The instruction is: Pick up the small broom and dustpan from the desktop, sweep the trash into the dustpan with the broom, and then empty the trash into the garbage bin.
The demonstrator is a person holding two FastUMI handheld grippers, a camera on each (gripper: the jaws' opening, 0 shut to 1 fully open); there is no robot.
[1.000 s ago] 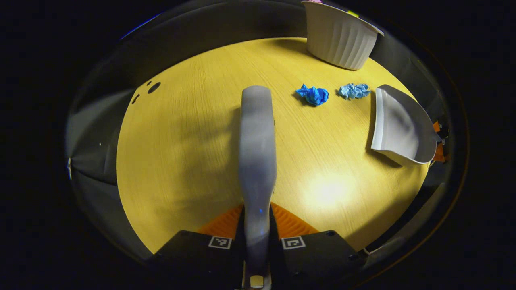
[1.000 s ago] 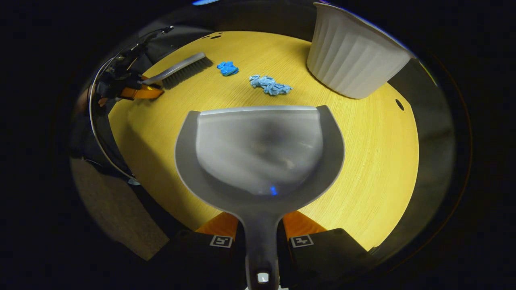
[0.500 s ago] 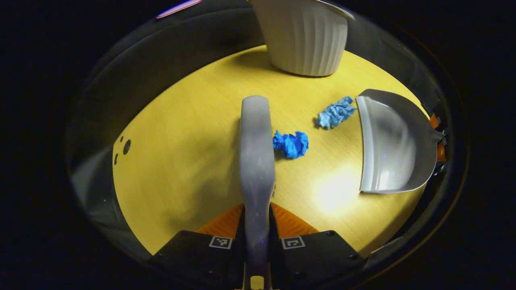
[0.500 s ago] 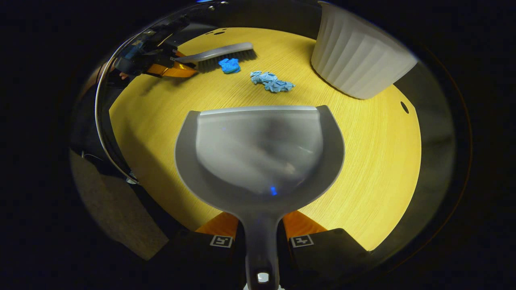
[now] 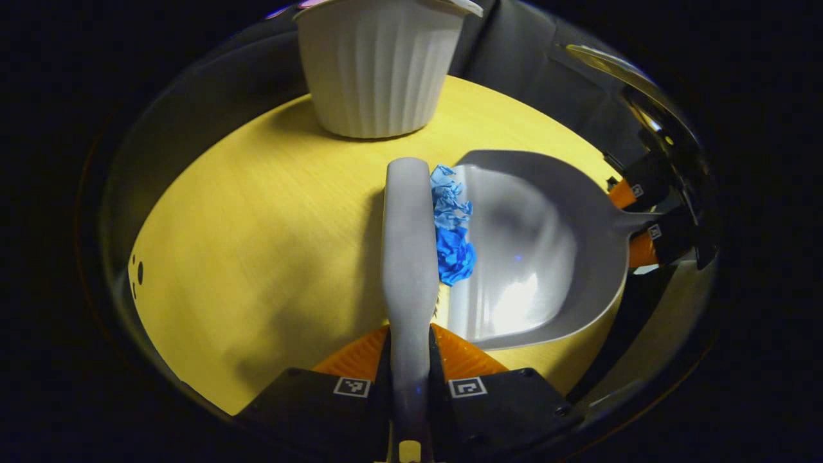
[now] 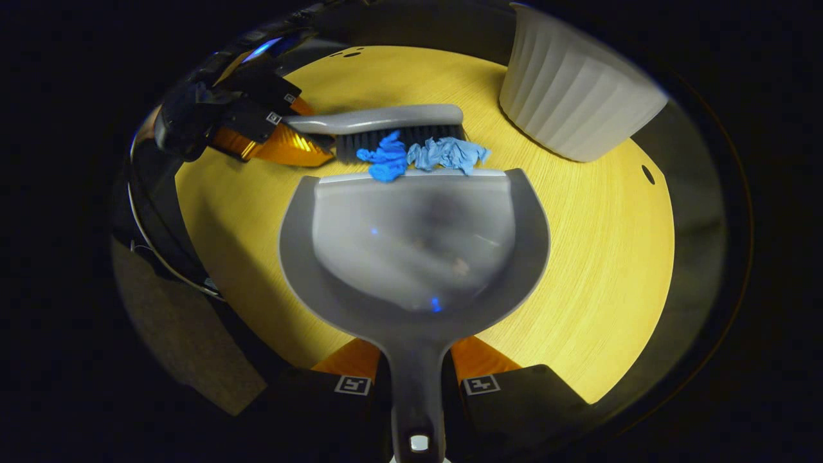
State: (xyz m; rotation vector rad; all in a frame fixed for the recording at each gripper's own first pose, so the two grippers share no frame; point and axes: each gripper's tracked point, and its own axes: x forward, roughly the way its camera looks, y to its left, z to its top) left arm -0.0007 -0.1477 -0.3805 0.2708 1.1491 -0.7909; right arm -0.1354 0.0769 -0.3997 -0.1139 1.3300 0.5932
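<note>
Table [image 6: 598, 270]: yellow wood-grain top, carries everything listed below.
Bin [image 5: 376, 71]: white, ribbed, upright at the far edge of the table; seen also in the right gripper view [image 6: 572, 103], near the dustpan's far right corner but apart from it.
Dustpan [image 6: 411, 251]: grey, flat on the table, front lip facing the broom; handle clamped between both fingers of the right gripper [image 6: 416, 379]. Seen from the side in the left gripper view [image 5: 533, 244], inside of the pan bare but for the trash at the lip.
Broom [image 5: 409, 238]: grey back, dark bristles down on the table; handle clamped between both fingers of the left gripper [image 5: 409, 370]. In the right gripper view [image 6: 386, 125], lying across just beyond the dustpan lip, parallel to it.
Trash, pale blue wad [image 6: 450, 154]: crumpled, pressed between bristles and dustpan lip, toward the bin side [image 5: 448, 196].
Trash, bright blue wad [image 6: 384, 159]: crumpled, touching the pale one, resting over the dustpan lip against the bristles [image 5: 455, 256].
</note>
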